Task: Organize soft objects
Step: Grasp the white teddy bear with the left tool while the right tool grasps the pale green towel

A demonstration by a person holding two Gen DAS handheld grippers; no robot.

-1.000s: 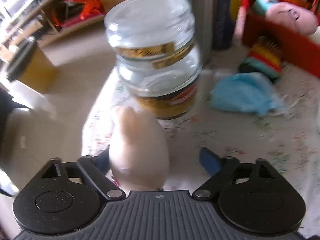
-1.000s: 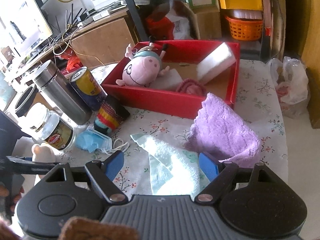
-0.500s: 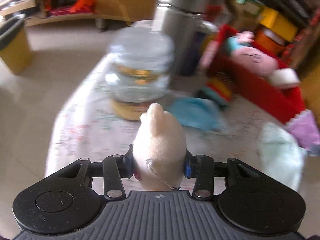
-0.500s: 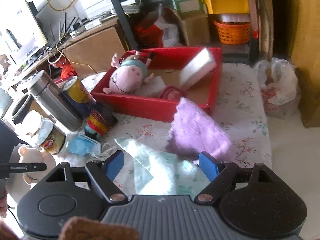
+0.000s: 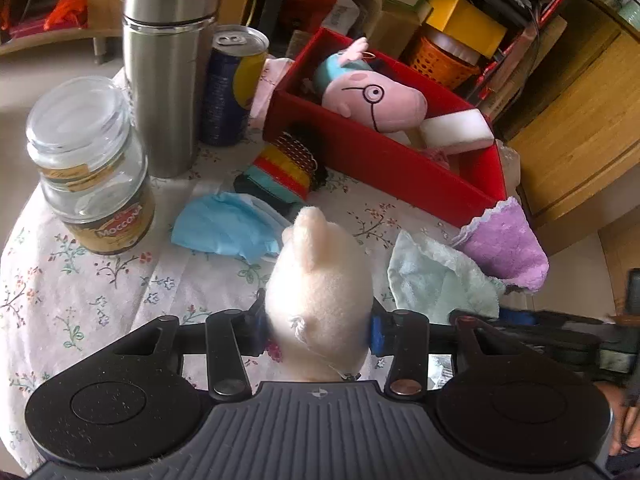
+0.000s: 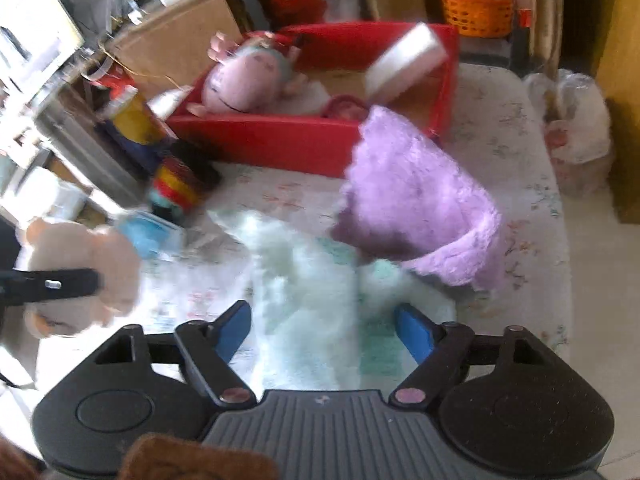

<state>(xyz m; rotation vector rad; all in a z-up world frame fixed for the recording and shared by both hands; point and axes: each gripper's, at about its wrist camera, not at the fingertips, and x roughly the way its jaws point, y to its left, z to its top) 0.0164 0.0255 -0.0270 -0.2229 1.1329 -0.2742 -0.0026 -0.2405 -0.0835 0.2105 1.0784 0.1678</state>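
Note:
My left gripper [image 5: 318,328] is shut on a cream plush toy [image 5: 320,280] and holds it above the flowered tablecloth [image 5: 100,292]. The same plush [image 6: 112,264] shows at the left of the right wrist view. My right gripper [image 6: 324,330] hangs low over a pale green cloth [image 6: 304,280]. Its jaws are closing with the cloth between them, and the pads stand just off it. A purple cloth [image 6: 412,200] lies behind, against the red box [image 5: 380,164]. The box holds a pink pig plush [image 5: 372,100] and a white sponge [image 5: 456,132].
A glass coffee jar [image 5: 92,168], a steel flask [image 5: 168,68] and a drink can [image 5: 232,84] stand at the table's left. A blue face mask [image 5: 224,228] and a striped roll [image 5: 280,168] lie before the box. A plastic bag [image 6: 576,120] sits at the right edge.
The left jaws closed on the cream plush and lifted it up and away from the jar. The right gripper sank toward the green cloth and its jaws narrowed.

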